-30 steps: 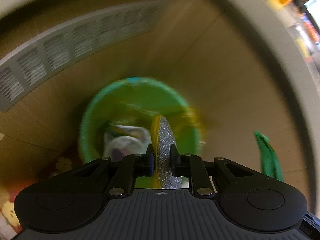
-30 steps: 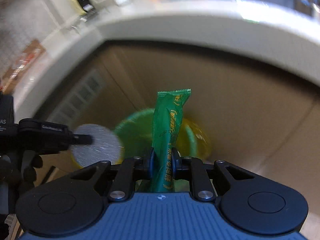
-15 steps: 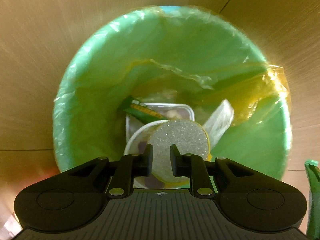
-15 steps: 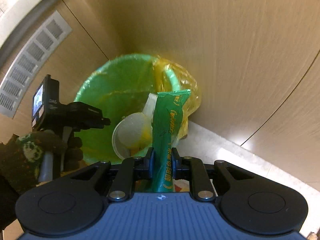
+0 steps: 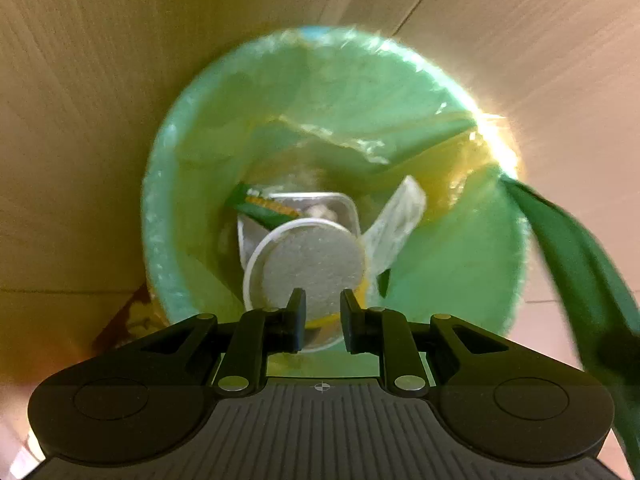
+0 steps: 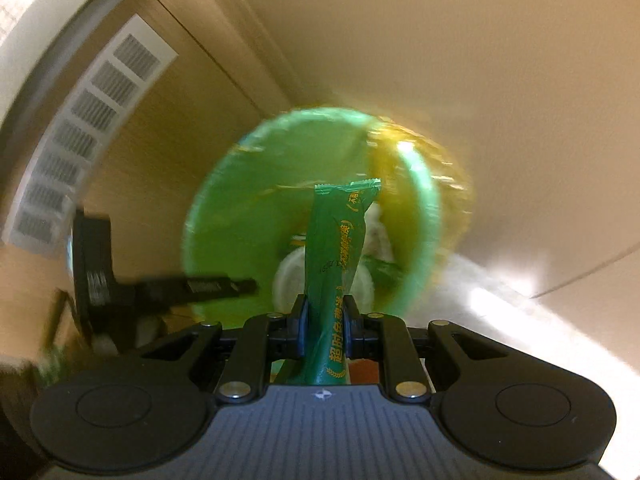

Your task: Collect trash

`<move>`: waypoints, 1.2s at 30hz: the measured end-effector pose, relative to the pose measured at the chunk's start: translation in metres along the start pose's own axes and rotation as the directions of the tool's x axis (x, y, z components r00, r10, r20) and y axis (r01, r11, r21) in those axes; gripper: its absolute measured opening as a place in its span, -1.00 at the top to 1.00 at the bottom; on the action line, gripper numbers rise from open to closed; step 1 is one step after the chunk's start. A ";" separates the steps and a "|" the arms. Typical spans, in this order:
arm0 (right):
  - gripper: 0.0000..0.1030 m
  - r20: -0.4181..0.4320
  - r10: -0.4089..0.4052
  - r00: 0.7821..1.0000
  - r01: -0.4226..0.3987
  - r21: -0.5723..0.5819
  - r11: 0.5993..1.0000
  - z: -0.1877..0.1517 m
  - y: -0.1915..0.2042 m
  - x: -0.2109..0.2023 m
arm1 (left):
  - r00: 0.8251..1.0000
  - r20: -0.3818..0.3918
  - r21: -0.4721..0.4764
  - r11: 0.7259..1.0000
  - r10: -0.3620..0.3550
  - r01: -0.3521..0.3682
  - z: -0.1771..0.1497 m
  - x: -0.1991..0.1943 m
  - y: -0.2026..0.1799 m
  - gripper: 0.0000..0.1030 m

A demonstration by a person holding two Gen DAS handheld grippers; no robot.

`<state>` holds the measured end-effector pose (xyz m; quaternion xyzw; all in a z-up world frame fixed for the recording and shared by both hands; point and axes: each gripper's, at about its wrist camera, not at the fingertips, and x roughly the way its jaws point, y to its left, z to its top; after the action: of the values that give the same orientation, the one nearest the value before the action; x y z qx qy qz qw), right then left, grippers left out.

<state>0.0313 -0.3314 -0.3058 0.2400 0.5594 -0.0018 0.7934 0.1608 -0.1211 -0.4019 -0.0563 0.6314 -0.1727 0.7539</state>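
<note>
A green trash bin [image 5: 208, 128] with a yellow-green liner stands on the floor against wooden cabinet fronts. In it lie a round silver foil lid [image 5: 316, 256], a clear tray [image 5: 344, 206], a green wrapper and a clear plastic piece. My left gripper [image 5: 322, 300] is open and empty right above the bin. My right gripper [image 6: 323, 308] is shut on a long green snack wrapper [image 6: 340, 256], held upright in front of the bin [image 6: 224, 208]. That wrapper shows blurred at the right of the left wrist view [image 5: 580, 264]. The left gripper shows in the right wrist view [image 6: 224, 285].
Wooden cabinet doors [image 6: 440, 60] stand behind the bin. A white vent grille [image 6: 88, 128] sits in the cabinet at the left, under a pale counter edge [image 6: 36, 28]. Light floor [image 6: 520, 296] lies to the right of the bin.
My left gripper has opened and let go of the foil lid, which now lies in the bin. My right gripper has moved closer to the bin with the green wrapper.
</note>
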 end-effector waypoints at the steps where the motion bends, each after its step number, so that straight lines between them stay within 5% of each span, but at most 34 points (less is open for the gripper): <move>1: 0.69 -0.024 0.017 1.000 -0.016 0.017 1.000 0.010 0.002 0.008 | 1.000 0.002 0.004 1.000 -0.005 0.005 0.000 -0.007 -0.001 0.59; 9: 0.68 -0.301 0.023 0.953 0.017 0.130 0.991 0.062 0.022 0.117 | 0.996 -0.028 -0.056 0.995 -0.082 0.080 0.007 -0.020 0.021 0.59; 14: 0.66 -0.417 -0.028 0.908 0.123 0.202 0.972 0.089 0.014 0.185 | 0.994 -0.037 -0.087 0.991 -0.106 0.102 0.008 -0.019 0.036 0.59; 16: 0.46 -0.439 -0.032 0.898 0.146 0.229 0.962 0.095 0.007 0.206 | 0.992 -0.048 -0.093 0.990 -0.113 0.108 0.008 -0.018 0.042 0.59; 20: 0.05 -0.393 -0.047 0.919 0.158 0.256 0.954 0.100 0.002 0.216 | 0.990 -0.060 -0.106 0.987 -0.124 0.117 0.008 -0.015 0.051 0.59; 26: 0.05 -0.343 -0.146 0.928 0.208 0.153 0.966 0.096 0.007 0.204 | 0.989 -0.072 -0.088 0.989 -0.125 0.119 0.010 -0.011 0.050 0.59; 36: 0.05 -0.243 -0.095 0.966 0.147 0.207 0.967 0.065 0.004 0.139 | 0.995 -0.009 -0.006 0.995 -0.097 0.097 0.012 -0.050 0.023 0.59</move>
<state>0.1416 -0.3154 -0.4106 0.2914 0.6576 -0.0854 0.6894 0.1692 -0.0846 -0.3598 -0.0882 0.6318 -0.2073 0.7416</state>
